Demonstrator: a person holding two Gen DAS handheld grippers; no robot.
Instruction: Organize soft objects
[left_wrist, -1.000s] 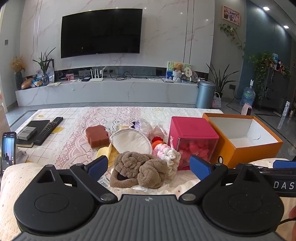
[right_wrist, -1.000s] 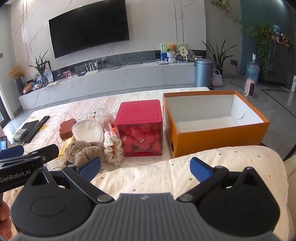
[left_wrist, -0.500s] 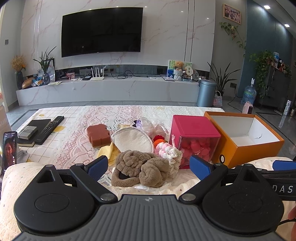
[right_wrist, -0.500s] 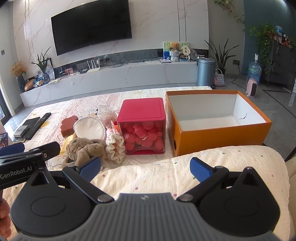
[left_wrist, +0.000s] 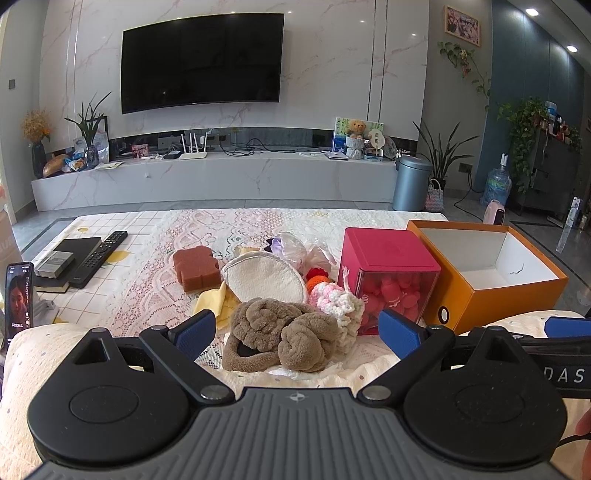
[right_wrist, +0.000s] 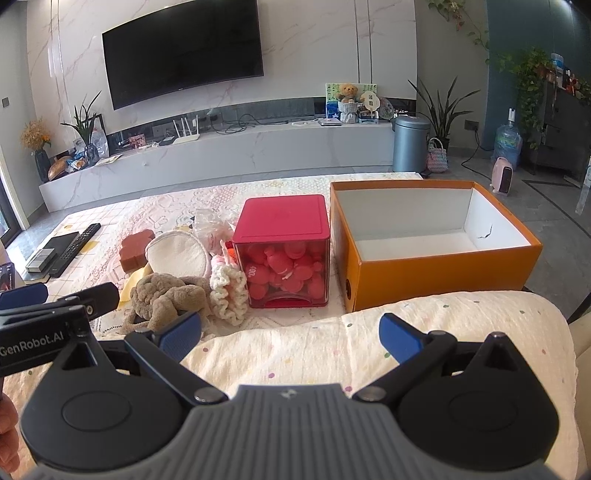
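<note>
A brown knotted plush headband lies at the near edge of the table, also in the right wrist view. Behind it are a white round pad, a pink-white crochet scrunchie, a brown sponge, a yellow cloth and a clear bag. An open, empty orange box stands to the right. My left gripper is open and empty, just in front of the headband. My right gripper is open and empty above a cushion.
A red-lidded clear box of pink items stands between the soft things and the orange box. A remote, a dark book and a phone are at the table's left. The left gripper's body shows at the right wrist view's left.
Both cameras have risen and edged slightly forward; the table objects sit a little lower in view. Both grippers stay open and nothing on the table has moved.
</note>
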